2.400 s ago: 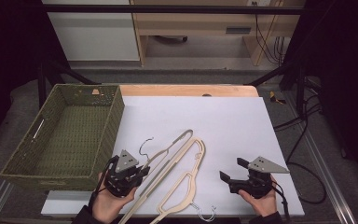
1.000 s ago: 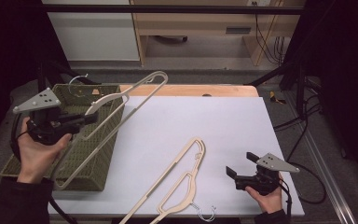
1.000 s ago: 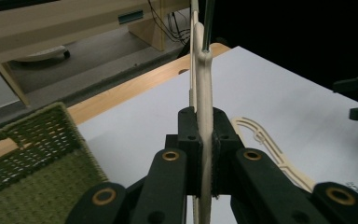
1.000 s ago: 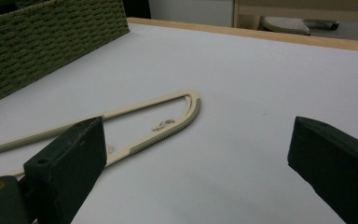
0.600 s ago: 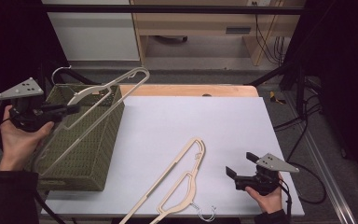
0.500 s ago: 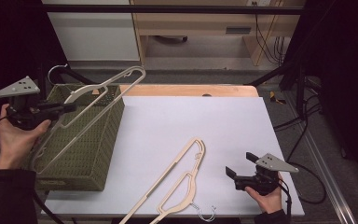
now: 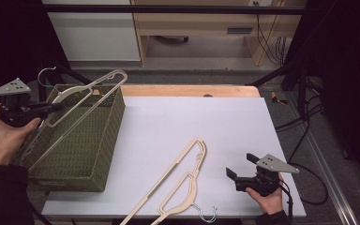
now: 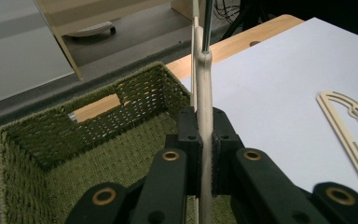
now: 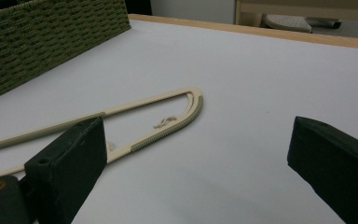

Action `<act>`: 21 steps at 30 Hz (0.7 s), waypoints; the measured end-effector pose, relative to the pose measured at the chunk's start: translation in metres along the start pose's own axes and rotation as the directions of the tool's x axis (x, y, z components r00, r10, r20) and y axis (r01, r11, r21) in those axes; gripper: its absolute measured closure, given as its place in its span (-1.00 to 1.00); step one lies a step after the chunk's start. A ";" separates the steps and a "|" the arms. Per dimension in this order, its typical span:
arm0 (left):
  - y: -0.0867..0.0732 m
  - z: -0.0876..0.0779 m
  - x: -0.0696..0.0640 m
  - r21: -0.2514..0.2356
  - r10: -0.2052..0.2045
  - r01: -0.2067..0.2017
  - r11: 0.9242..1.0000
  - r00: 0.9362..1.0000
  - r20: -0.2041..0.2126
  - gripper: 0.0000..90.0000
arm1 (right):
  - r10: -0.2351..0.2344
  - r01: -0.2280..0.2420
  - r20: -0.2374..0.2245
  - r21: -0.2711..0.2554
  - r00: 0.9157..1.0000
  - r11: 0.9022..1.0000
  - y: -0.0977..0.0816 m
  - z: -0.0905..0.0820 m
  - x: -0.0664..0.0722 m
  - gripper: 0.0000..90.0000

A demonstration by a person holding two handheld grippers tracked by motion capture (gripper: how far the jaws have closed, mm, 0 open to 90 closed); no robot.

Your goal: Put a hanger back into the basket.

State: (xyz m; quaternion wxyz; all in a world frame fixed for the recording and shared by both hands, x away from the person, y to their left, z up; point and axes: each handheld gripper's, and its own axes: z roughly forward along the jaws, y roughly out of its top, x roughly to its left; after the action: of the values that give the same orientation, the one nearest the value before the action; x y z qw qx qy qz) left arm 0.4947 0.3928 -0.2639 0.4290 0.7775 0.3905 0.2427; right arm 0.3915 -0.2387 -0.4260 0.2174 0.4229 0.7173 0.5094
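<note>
My left gripper point(image 7: 56, 108) is at the far left, shut on a cream hanger point(image 7: 119, 74) near its neck. That hanger hangs tilted over the green woven basket point(image 7: 107, 143), with its metal hook point(image 7: 46, 71) up at the back. In the left gripper view the pads point(image 8: 189, 133) clamp the hanger's thin edge point(image 8: 204, 88) above the basket's inside point(image 8: 51, 140). A second cream hanger point(image 7: 183, 180) lies flat on the white table surface point(image 7: 192, 117). My right gripper point(image 7: 240, 165) rests open at the front right, just right of that hanger point(image 9: 168, 112), with nothing between its fingers point(image 9: 70, 158).
The basket stands at the table's left end, and its wall point(image 9: 42, 37) is far off in the right gripper view. A wooden strip point(image 7: 187, 90) runs along the table's back edge. Cables point(image 7: 304, 122) trail beside the right edge.
My left gripper has carried the hanger further left and slightly down over the basket. The right gripper and the hanger on the table have stayed put.
</note>
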 end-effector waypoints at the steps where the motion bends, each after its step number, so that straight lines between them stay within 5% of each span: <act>1: 0.000 0.000 0.000 0.000 0.000 0.000 1.000 1.000 0.000 0.90 | 0.000 0.000 0.000 0.000 1.000 1.000 0.000 0.000 0.000 -0.89; 8: -0.017 0.008 0.016 0.019 -0.029 0.029 0.999 0.999 -0.020 0.90 | 0.000 0.000 0.003 0.000 1.000 1.000 0.000 0.000 0.000 -0.89; 21: -0.017 0.016 0.020 0.044 -0.036 0.038 0.998 0.998 -0.047 0.90 | -0.016 0.016 0.003 0.006 1.000 1.000 -0.001 0.000 -0.001 -0.88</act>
State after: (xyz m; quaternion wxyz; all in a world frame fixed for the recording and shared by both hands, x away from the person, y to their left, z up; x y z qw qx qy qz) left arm 0.5114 0.4070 -0.2861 0.4067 0.7737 0.4200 0.2441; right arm 0.3917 -0.2390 -0.4273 0.2214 0.4186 0.7218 0.5046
